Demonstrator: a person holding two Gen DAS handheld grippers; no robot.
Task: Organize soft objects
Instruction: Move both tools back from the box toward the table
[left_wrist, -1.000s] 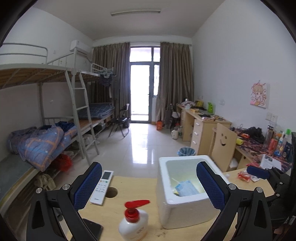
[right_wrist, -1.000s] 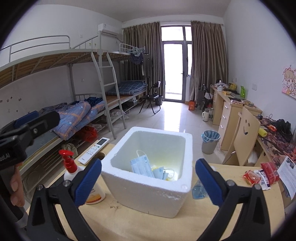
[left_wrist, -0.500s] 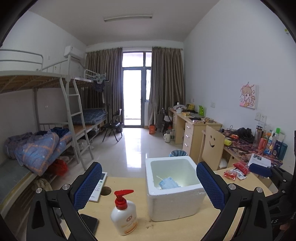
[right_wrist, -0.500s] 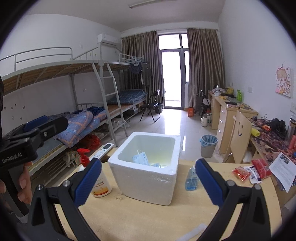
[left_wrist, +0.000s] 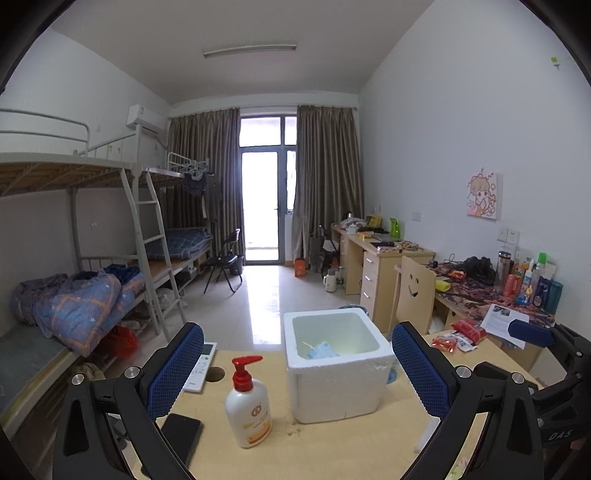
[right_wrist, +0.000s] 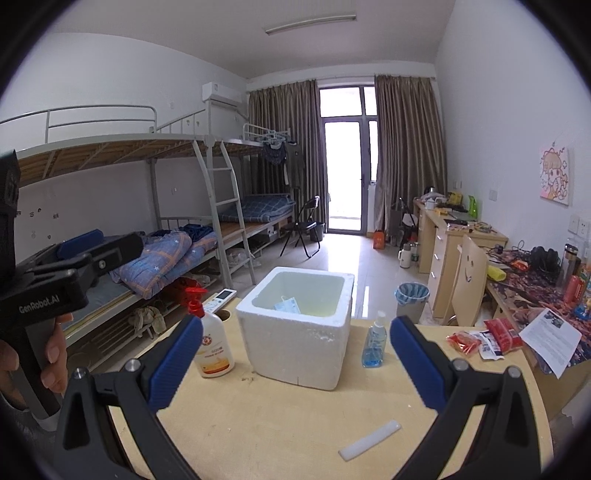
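One white foam box (right_wrist: 299, 325) was seen on the desk (right_wrist: 295, 417), with blue face masks (right_wrist: 287, 304) inside (number unclear). Two bottles flanked it — one pump bottle (right_wrist: 212, 343), one blue spray bottle (right_wrist: 375, 343). Both claws — left claw (left_wrist: 295, 373), right claw (right_wrist: 291, 365) — were held spread apart, empty.

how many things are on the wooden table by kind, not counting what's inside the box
Bottles: 2, the pump bottle and the blue spray bottle
Foam box: 1
Remote control: 1
Phone: 1
White strip: 1
Red snack packets: about 3, overlapping, so uncertain
Total: about 9
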